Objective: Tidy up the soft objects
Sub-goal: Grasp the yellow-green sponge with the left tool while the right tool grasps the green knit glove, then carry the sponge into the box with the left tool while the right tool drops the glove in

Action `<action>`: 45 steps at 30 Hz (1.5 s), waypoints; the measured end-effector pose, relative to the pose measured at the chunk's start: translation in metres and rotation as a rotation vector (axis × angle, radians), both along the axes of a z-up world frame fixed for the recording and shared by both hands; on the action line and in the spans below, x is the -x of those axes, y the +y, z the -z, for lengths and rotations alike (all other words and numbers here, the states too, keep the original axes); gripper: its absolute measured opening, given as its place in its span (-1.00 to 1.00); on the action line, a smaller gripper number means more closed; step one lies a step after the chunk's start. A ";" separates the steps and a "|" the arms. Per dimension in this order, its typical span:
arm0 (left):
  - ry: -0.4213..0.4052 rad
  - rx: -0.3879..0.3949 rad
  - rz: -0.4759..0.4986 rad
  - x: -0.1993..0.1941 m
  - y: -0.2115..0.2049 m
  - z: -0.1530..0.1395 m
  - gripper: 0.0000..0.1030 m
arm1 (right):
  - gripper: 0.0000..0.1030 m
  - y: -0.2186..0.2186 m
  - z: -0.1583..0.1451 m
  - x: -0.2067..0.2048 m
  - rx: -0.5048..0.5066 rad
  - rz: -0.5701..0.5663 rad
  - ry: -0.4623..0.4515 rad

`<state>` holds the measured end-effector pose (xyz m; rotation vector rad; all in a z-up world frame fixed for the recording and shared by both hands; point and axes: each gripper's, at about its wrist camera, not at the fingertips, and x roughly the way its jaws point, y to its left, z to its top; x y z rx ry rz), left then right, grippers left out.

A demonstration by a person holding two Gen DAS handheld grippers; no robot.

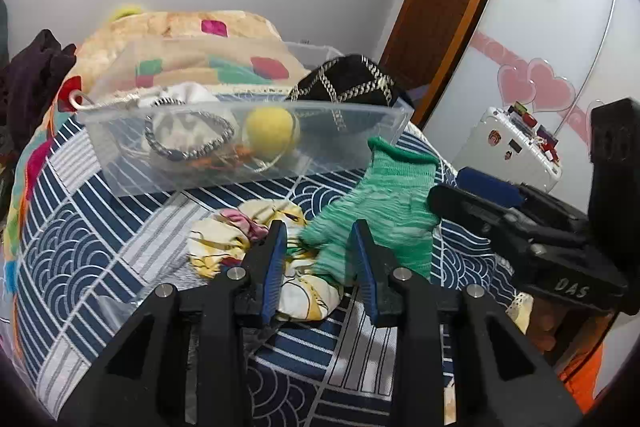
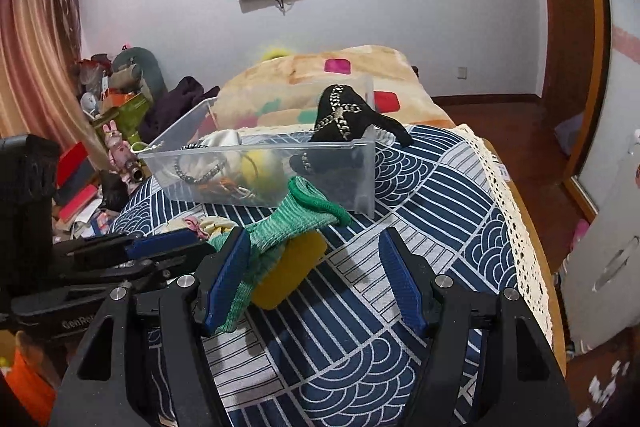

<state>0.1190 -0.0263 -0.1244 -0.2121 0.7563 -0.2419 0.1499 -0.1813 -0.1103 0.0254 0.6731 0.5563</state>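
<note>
Blue pads of the left gripper (image 1: 320,259) stand apart over the bed, w/ a green knit sock (image 1: 380,211) hanging between and past them; can't tell if either pad touches it. Right gripper (image 2: 320,279) is spread wide, sock draped against its left pad only, over a yellow sponge (image 2: 292,271). Floral scrunchie (image 1: 256,239) lies just beside the sock. Behind sits a clear bin (image 1: 224,143) w/ 1 yellow ball (image 1: 270,129) and a black chain-trimmed piece (image 1: 348,79) on the navy patterned bedspread (image 2: 440,207).

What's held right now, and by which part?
Green sock: its lower end sits between the left gripper fingers, grip unconfirmed. Right gripper open; sock only leans on one finger.
</note>
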 end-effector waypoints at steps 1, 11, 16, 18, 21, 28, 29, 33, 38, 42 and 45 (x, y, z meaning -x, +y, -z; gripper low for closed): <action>-0.007 0.001 -0.001 0.002 0.001 -0.004 -0.35 | 0.23 0.001 0.000 0.000 0.001 -0.003 0.000; -0.006 0.012 0.065 -0.005 -0.020 -0.022 -0.20 | 0.23 -0.010 -0.011 0.004 0.028 0.034 -0.048; 0.003 -0.021 0.055 -0.010 -0.029 -0.016 -0.03 | 0.23 -0.027 -0.002 -0.006 -0.020 0.044 0.015; 0.021 -0.027 0.050 -0.012 -0.029 -0.010 -0.03 | 0.23 -0.027 0.006 -0.012 -0.020 0.045 0.049; 0.039 -0.022 0.055 -0.014 -0.031 -0.005 -0.03 | 0.23 -0.025 0.018 -0.018 0.020 0.056 0.084; 0.059 0.003 0.092 -0.020 -0.042 -0.001 0.03 | -0.06 -0.044 0.024 -0.021 -0.010 0.091 0.126; 0.063 0.007 0.099 -0.021 -0.044 0.000 0.03 | -0.26 -0.044 0.026 -0.022 -0.005 0.086 0.136; 0.068 0.005 0.133 -0.030 -0.059 0.000 0.03 | -0.62 -0.042 0.034 -0.019 0.007 0.054 0.154; 0.076 -0.045 0.153 -0.040 -0.078 0.008 0.03 | -0.72 -0.040 0.033 -0.018 -0.010 0.034 0.147; 0.121 -0.031 0.153 -0.049 -0.081 0.019 0.03 | -0.73 -0.046 0.034 -0.019 -0.050 0.022 0.170; 0.133 -0.001 0.171 -0.053 -0.080 0.024 -0.02 | -0.75 -0.046 0.034 -0.020 -0.051 0.034 0.173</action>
